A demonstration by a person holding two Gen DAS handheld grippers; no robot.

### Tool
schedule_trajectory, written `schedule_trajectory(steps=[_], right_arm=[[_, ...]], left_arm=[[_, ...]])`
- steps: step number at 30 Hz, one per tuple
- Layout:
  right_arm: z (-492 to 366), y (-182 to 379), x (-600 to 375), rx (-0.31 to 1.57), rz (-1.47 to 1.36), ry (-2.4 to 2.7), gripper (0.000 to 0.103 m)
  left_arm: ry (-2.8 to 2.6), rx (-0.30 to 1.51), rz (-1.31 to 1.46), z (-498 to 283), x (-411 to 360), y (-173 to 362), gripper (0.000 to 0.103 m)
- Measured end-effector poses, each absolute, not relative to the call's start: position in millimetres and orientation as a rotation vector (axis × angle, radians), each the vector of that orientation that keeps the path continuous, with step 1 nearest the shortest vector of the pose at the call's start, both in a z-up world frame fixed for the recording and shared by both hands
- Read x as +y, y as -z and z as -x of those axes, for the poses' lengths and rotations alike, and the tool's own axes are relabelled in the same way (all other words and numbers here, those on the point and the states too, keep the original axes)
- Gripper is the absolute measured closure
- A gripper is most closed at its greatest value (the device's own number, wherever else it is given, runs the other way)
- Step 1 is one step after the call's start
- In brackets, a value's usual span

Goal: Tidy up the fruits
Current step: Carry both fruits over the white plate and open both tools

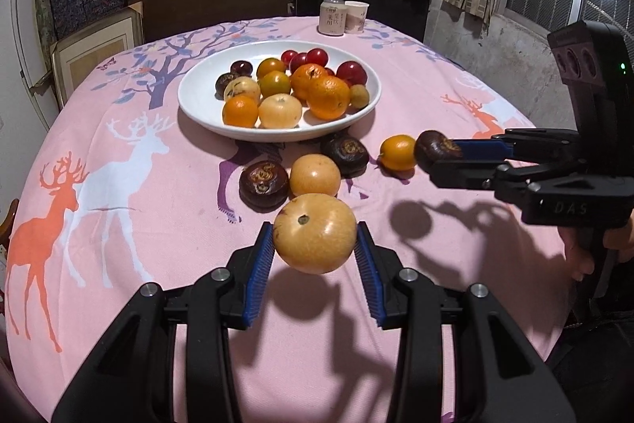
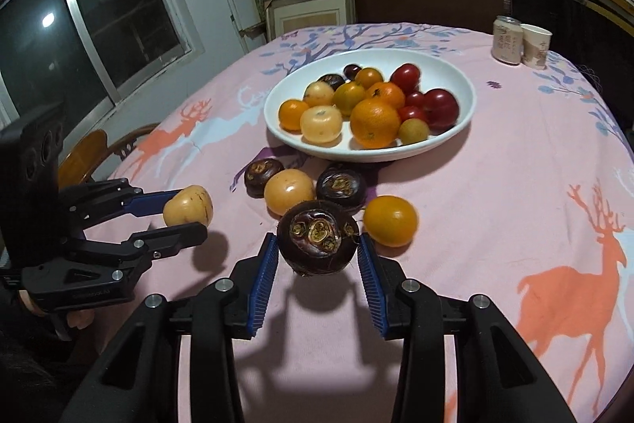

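My left gripper is shut on a pale yellow fruit and holds it above the pink tablecloth; it also shows in the right wrist view. My right gripper is shut on a dark water chestnut, lifted off the cloth; it shows in the left wrist view. A white plate holds several oranges, tomatoes and other fruits. On the cloth in front of the plate lie two dark chestnuts, a yellow fruit and a small orange.
A can and a paper cup stand at the table's far edge. Chairs and shelves of boxes stand behind the table. A wooden chair stands at the left side in the right wrist view.
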State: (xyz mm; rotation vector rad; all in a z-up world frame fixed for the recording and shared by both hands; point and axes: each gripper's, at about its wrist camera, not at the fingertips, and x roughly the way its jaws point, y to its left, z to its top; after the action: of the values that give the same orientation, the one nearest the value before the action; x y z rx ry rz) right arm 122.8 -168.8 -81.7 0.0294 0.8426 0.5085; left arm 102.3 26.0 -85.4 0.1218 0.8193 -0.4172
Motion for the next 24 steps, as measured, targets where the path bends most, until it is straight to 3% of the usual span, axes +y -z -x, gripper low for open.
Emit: schedule_trajectory(steps=[24], right_arm=[[-159,38,-207,0.747,-0.129,-0.449,0.062]], left_arm=[[0.392,0.728,-0.146,-145,0,42,0.063]])
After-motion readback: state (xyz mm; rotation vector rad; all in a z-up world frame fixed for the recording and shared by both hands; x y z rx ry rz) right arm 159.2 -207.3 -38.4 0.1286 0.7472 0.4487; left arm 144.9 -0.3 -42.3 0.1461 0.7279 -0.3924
